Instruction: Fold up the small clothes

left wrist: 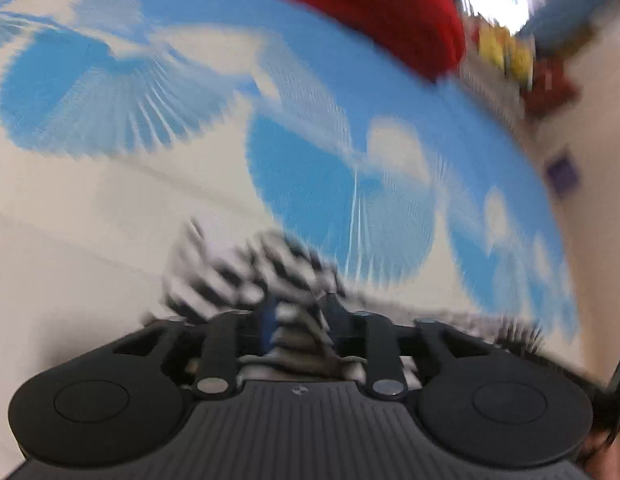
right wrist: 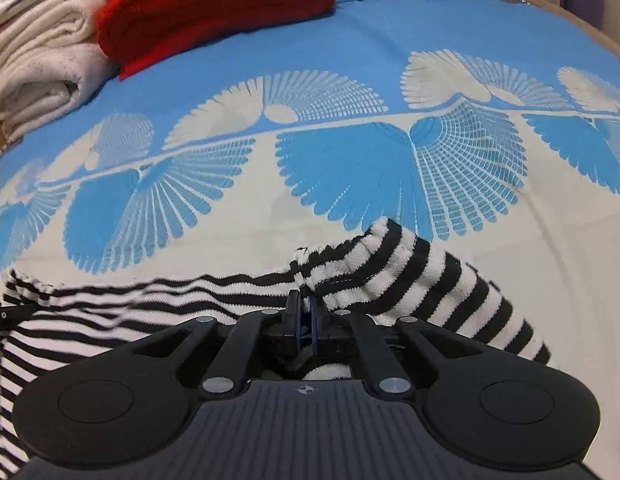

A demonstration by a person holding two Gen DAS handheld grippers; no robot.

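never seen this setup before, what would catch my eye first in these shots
The black-and-white striped garment lies bunched across the near foreground, pinched by the right tool, and the left tool grips it too. Beneath it spreads a bright blue and cream fan-patterned cloth. At the far left, a red knit sits beside folded cream towels.

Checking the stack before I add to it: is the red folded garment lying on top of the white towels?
No. The red garment lies on the blue cloth beside the white towels.
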